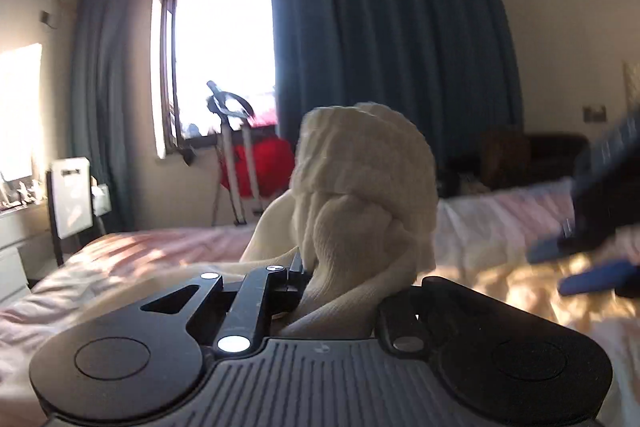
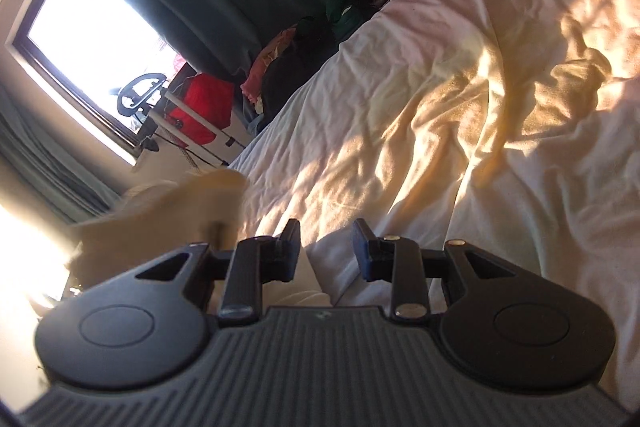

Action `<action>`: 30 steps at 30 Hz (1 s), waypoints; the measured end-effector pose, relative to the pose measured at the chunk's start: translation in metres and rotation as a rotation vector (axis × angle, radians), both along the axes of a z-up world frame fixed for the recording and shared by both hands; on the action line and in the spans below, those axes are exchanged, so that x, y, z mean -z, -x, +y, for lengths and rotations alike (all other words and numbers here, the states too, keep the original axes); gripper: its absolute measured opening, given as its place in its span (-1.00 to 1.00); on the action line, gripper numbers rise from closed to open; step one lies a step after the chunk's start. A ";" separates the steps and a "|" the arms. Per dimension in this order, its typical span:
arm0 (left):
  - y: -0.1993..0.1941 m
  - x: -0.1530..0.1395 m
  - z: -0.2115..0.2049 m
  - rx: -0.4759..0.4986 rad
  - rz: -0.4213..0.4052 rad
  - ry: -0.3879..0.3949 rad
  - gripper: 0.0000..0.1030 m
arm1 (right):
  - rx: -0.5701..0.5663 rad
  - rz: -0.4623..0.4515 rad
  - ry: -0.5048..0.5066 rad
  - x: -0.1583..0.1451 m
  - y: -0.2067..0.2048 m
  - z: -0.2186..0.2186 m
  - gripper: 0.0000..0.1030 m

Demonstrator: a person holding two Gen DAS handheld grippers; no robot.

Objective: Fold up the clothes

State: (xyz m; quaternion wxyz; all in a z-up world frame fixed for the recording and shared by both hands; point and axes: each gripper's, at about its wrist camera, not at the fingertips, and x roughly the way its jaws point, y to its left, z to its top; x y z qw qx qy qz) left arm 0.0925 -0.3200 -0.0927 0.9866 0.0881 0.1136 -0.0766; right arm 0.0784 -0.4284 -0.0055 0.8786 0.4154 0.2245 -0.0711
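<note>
A cream ribbed knit garment [image 1: 360, 187] is bunched up between the fingers of my left gripper [image 1: 340, 283], which is shut on it and holds it above the bed [image 1: 140, 251]. The cloth hides the left fingertips. My right gripper [image 2: 326, 247] is open and empty, tilted low over the rumpled white sheet [image 2: 460, 107]. It also shows blurred in the left wrist view [image 1: 592, 227], off to the right of the garment. Part of the cream garment [image 2: 180, 211] shows blurred to the left of the right gripper.
A window [image 1: 224, 59] with dark blue curtains [image 1: 392, 35] is behind the bed. A red bag on a metal stand [image 1: 256, 163] stands under the window. A chair [image 1: 72, 195] and a white dresser [image 1: 12, 243] are at the left. Clothes [image 2: 280, 67] are piled beside the bed.
</note>
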 end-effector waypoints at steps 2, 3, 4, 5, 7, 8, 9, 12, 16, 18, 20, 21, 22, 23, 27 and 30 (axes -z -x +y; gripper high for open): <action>-0.010 0.016 -0.004 0.027 0.058 -0.009 -0.61 | 0.002 0.003 -0.012 0.004 -0.002 -0.004 -0.38; -0.013 0.017 -0.001 0.027 0.061 0.003 -0.57 | 0.001 0.004 -0.025 0.006 -0.004 -0.006 -0.38; -0.016 0.018 0.001 0.027 0.064 0.016 -0.54 | 0.001 0.005 -0.038 0.009 -0.006 -0.008 -0.38; -0.021 0.018 0.002 0.035 0.086 0.017 -0.41 | 0.000 0.006 -0.051 0.011 -0.008 -0.010 -0.38; -0.032 0.015 0.014 0.044 0.126 -0.011 -0.09 | -0.001 0.007 -0.069 0.013 -0.010 -0.009 -0.36; -0.038 0.013 0.024 0.055 0.149 -0.019 0.15 | 0.000 0.007 -0.075 0.013 -0.011 -0.007 -0.35; -0.043 0.011 0.035 0.068 0.173 -0.026 0.35 | -0.001 0.006 -0.081 0.013 -0.011 -0.006 -0.34; -0.057 0.004 0.067 0.112 0.239 -0.034 0.51 | -0.012 -0.021 -0.111 0.013 -0.011 -0.006 -0.28; -0.051 -0.007 0.115 0.165 0.261 0.020 0.81 | -0.001 -0.060 -0.191 0.014 -0.005 -0.007 0.69; -0.041 -0.013 0.134 0.190 0.260 0.034 0.89 | -0.014 -0.074 -0.178 0.010 -0.002 -0.003 0.68; -0.025 -0.019 0.152 0.184 0.250 0.035 0.93 | -0.046 -0.083 -0.166 0.006 0.000 0.003 0.68; -0.017 -0.020 0.159 0.177 0.248 0.031 0.94 | -0.066 -0.085 -0.165 0.004 0.002 0.007 0.68; -0.006 -0.020 0.165 0.161 0.243 0.019 0.94 | -0.086 -0.083 -0.169 0.003 0.003 0.011 0.68; 0.004 -0.020 0.172 0.141 0.233 0.007 0.94 | -0.103 -0.076 -0.172 0.002 0.005 0.015 0.68; 0.028 -0.021 0.206 0.045 0.239 0.005 0.94 | -0.122 0.024 -0.163 0.006 0.007 0.035 0.68; 0.031 -0.020 0.229 -0.008 0.240 0.007 0.94 | -0.152 0.065 -0.179 0.016 0.003 0.047 0.68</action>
